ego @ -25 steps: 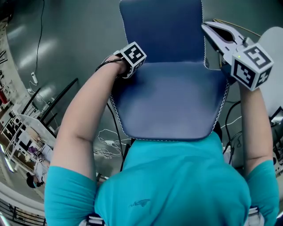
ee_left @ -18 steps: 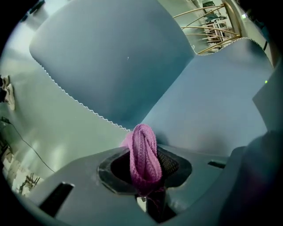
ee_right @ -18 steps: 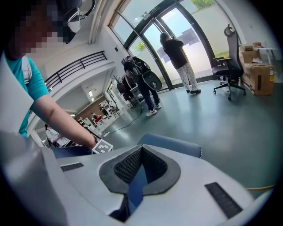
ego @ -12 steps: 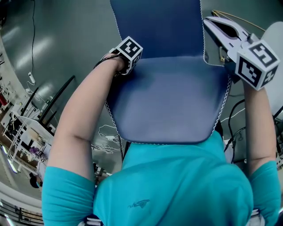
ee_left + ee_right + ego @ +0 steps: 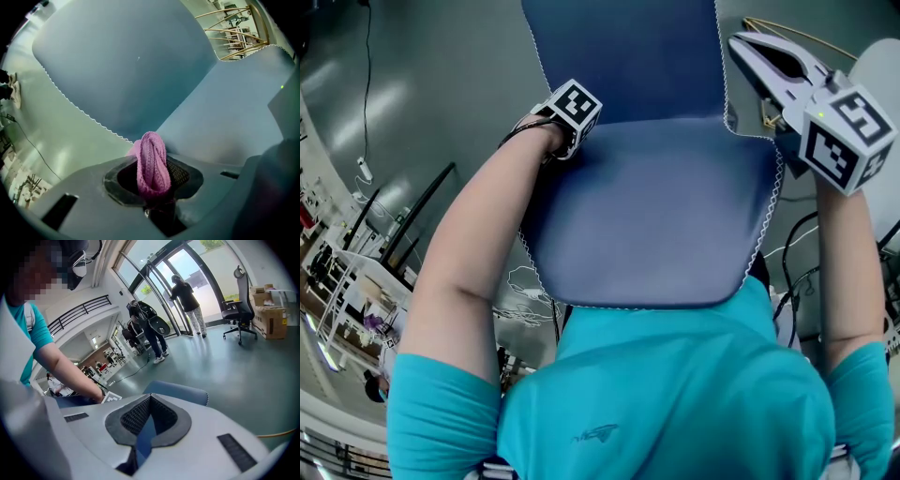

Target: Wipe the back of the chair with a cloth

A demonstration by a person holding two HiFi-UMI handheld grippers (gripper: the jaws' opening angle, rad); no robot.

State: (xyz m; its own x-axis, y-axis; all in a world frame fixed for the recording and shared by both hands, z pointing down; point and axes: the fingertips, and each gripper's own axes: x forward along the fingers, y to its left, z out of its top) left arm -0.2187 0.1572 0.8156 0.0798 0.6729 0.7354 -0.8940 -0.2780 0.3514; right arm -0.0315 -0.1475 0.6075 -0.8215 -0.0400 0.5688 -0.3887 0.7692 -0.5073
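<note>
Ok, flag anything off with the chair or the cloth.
Nothing stands out. The blue chair looks smooth and unmarked, and its stitched edge is unbroken where visible. The pink cloth is bunched into a narrow fold, clamped in the left claw.

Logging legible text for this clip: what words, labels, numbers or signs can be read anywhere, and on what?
No text can be read in any view.
On the left marker cube and the right marker cube: square black-and-white patterns only, no letters.
On the shirt emblem: too small to read.
On the cardboard boxes: any print is too small to read.
</note>
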